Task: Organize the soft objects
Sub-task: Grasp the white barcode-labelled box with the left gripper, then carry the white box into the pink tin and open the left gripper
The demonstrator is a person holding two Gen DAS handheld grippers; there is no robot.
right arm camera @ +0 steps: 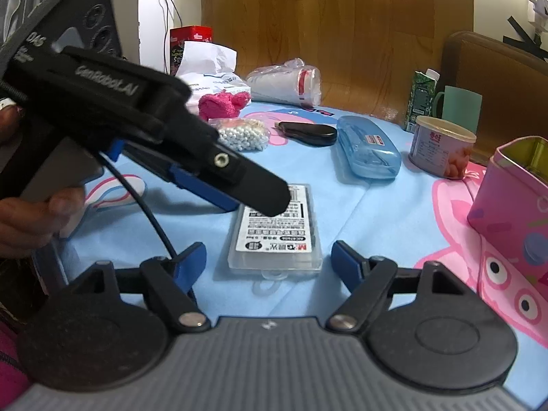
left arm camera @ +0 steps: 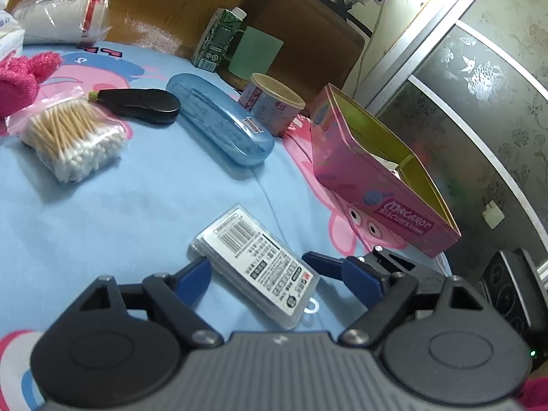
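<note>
A clear plastic case with a white barcode label (left arm camera: 255, 269) lies flat on the blue cartoon cloth. My left gripper (left arm camera: 257, 267) is open, its blue fingers on either side of the case, low over it. In the right wrist view the same case (right arm camera: 275, 231) lies between my open right gripper's fingers (right arm camera: 269, 262), and the left gripper (right arm camera: 219, 188) reaches over its far end. A pink fluffy soft object (left arm camera: 20, 75) (right arm camera: 222, 102) lies at the back left. A bag of cotton swabs (left arm camera: 70, 135) (right arm camera: 241, 133) lies near it.
An open pink biscuit tin (left arm camera: 380, 174) (right arm camera: 513, 198) stands at the right. A blue glasses case (left arm camera: 219, 120) (right arm camera: 366, 149), a black case (left arm camera: 140, 102), a round can (left arm camera: 272, 102) (right arm camera: 441, 145), a green carton (left arm camera: 219, 37), a green cup (right arm camera: 457, 102) and bagged paper cups (left arm camera: 61, 13) (right arm camera: 287, 82) stand behind.
</note>
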